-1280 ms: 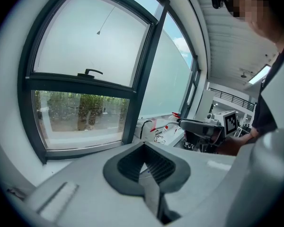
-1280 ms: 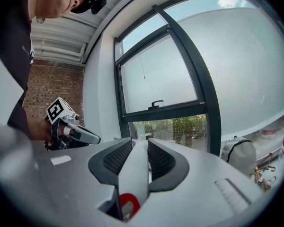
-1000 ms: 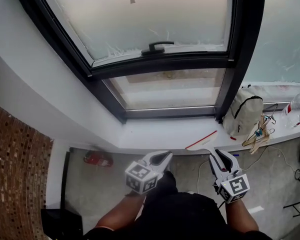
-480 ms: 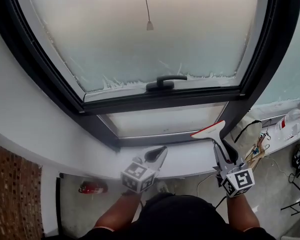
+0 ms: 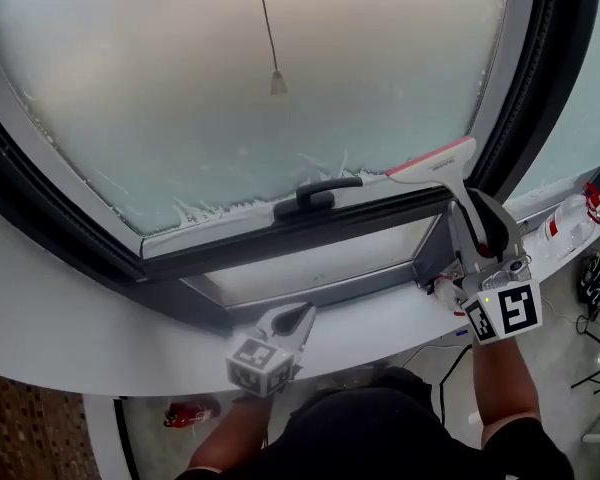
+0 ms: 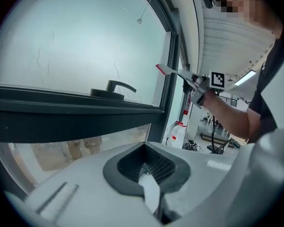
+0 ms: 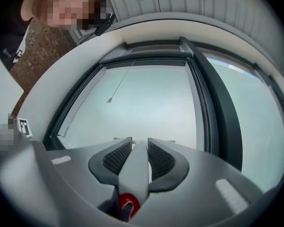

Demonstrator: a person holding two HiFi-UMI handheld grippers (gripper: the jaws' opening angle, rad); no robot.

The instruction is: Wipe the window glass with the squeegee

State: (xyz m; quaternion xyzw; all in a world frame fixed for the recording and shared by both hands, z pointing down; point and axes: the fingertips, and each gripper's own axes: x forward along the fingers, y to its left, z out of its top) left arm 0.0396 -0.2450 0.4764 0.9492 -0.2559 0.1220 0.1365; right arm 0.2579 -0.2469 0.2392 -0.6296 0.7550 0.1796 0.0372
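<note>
Two grippers are in my hands, and only one of them carries anything. My right gripper (image 5: 472,208) pinches the squeegee (image 5: 432,160) by its pale handle. The ribbed pads (image 7: 117,157) press on either side of it, and a red part of the handle shows low behind them. I hold it up at the lower right corner of the frosted glass (image 5: 280,48). The red-edged blade is tilted with its left end lower, just above the dark rail (image 5: 310,230) and to the right of the black window handle (image 5: 315,193). Whether the blade touches the glass I cannot tell. My left gripper (image 6: 144,148) is low, by the edge of the white sill (image 5: 380,318) and well apart from the squeegee, its jaws pressed together with nothing between them. It faces the lower pane (image 6: 75,148), a small clear one under the rail. A thin cord (image 5: 278,82) with a small weight at its end hangs in front of the glass, left of the blade and above the window handle. Off to the right, a white bottle (image 6: 178,135) with a red label stands near the dark upright of the frame.
</note>
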